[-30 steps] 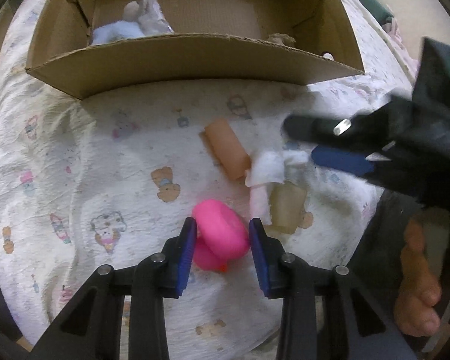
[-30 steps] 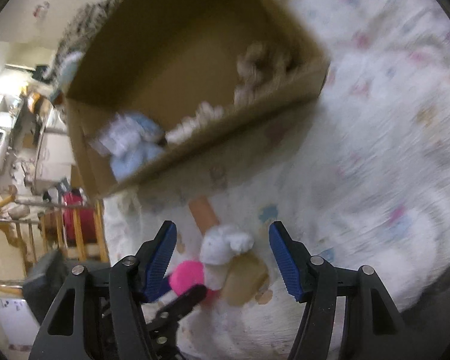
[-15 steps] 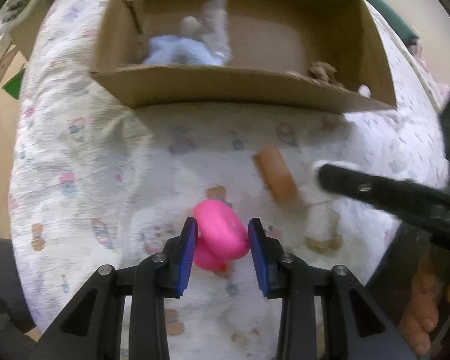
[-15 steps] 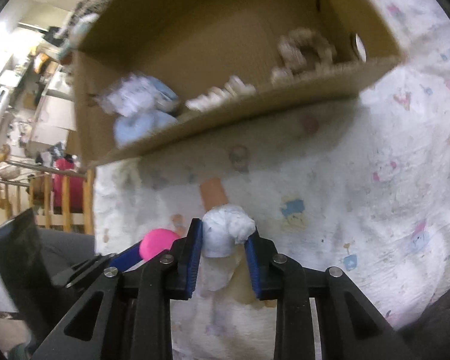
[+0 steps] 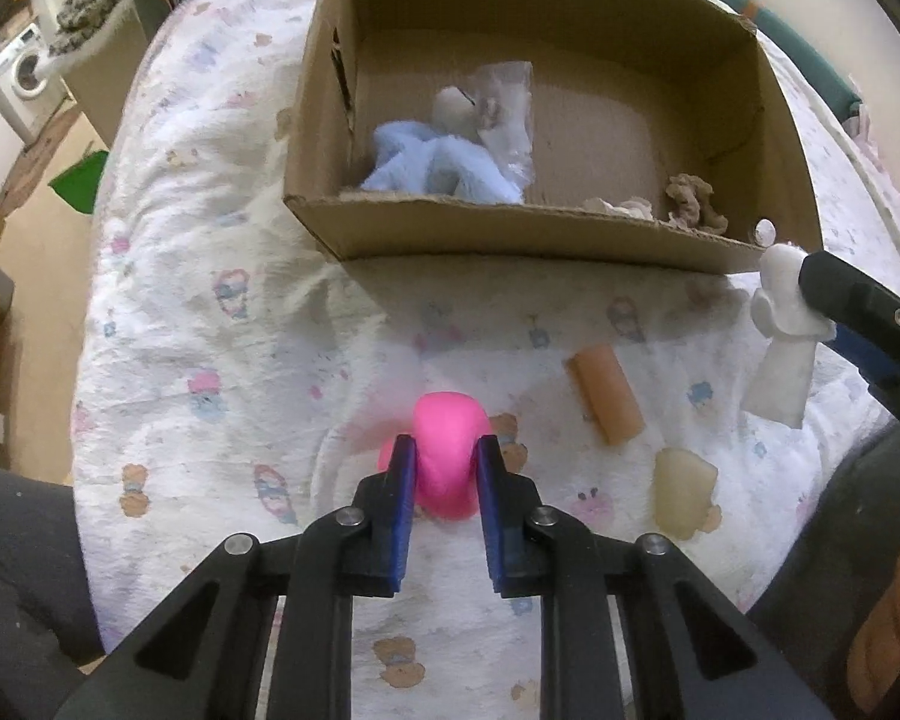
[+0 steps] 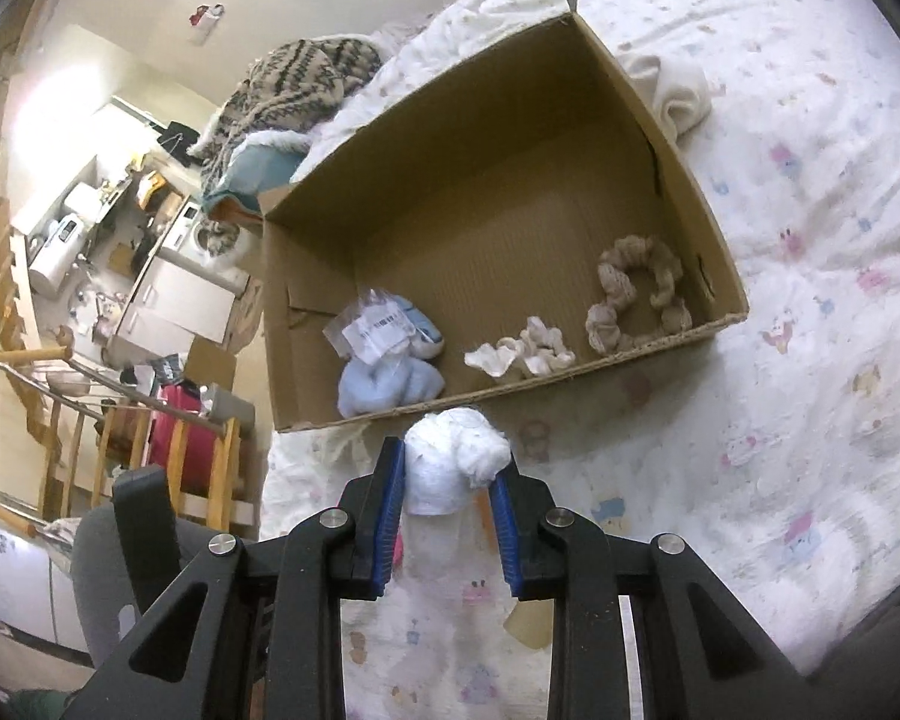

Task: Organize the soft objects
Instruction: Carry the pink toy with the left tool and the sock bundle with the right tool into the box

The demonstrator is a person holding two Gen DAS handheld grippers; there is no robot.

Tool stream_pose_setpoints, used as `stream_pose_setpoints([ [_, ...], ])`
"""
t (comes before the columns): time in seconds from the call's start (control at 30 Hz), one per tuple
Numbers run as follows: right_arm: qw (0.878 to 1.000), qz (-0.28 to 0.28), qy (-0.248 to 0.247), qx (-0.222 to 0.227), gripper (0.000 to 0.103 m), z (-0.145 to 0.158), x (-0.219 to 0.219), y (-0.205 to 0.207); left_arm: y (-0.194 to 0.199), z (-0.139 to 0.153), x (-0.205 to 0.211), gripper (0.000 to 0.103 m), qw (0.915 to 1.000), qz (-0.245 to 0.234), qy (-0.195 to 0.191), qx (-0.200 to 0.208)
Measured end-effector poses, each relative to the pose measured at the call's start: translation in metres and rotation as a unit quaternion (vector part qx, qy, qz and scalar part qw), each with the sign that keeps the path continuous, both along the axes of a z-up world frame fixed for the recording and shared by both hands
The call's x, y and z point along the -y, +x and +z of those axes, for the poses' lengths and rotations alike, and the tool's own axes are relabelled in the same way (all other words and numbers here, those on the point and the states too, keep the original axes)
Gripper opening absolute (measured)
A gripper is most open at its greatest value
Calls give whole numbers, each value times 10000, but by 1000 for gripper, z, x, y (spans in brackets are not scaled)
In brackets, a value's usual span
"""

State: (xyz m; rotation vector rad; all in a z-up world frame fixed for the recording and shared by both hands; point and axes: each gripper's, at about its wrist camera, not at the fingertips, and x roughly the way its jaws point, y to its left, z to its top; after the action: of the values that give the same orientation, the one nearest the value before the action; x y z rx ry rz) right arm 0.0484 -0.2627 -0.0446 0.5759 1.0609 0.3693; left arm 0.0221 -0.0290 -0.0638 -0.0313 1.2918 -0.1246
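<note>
Printed bedding is spreading across the bed point(image 5: 222, 324), and a cardboard box point(image 5: 510, 240) is sitting open on it, already holding a blue plush point(image 5: 438, 168), a beige scrunchie point(image 6: 636, 294) and a white scrap point(image 6: 522, 354).

Left gripper point(image 5: 445, 468) is pinching down: its jaws have just been closing and are now squeezing the pink toy point(image 5: 447, 456) between the blue pads, close above the bedding. Right gripper point(image 6: 447, 486) is standing nearly closed too, clamped on the white toy point(image 6: 450, 468), which is hanging clear of the bed with its long body dangling downward, as the left view is showing it point(image 5: 780, 336).

Here is what matters: the box is lying straight ahead of both pairs of jaws, its near wall facing them. The white toy is sitting right at that near rim, by the right corner, so I'd say the right hand is the nearer and is only needing to clear the wall. The pink toy is farther back.

An orange roll point(image 5: 603, 393) and a tan block point(image 5: 684, 483) are lying loose on the bed.
</note>
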Motion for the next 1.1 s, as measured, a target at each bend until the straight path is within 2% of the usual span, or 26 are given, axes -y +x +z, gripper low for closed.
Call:
stream_pose_setpoints([
  [0.1, 10000, -33, -27, -12, 29, 1, -2, -2, 5, -5, 5, 17, 10000, 11, -58, -42],
  [0.27, 10000, -57, 10, 56, 29, 5, 1, -6, 2, 5, 7, 17, 9997, -8, 1, 237],
  [0.37, 9998, -58, -5, 166, 29, 10, 2, -9, -3, 22, 4, 17, 9984, 20, 114, 549],
  [0.6, 9956, -180, -34, 917, 29, 52, 12, -16, -1, 77, -2, 17, 9892, 120, 139, 1456],
  [0.8, 9919, -379, -84, 1212, 29, 71, 26, -7, 22, 114, 3, 17, 9816, 52, 9, 1909],
  [0.93, 9907, -478, -186, 1261, 29, 74, 33, 6, 40, 123, 13, 17, 9775, -88, 94, 2108],
  [1.1, 9906, -552, -318, 1213, 29, 70, 41, 26, 68, 123, 25, 17, 9766, -211, 140, 2137],
])
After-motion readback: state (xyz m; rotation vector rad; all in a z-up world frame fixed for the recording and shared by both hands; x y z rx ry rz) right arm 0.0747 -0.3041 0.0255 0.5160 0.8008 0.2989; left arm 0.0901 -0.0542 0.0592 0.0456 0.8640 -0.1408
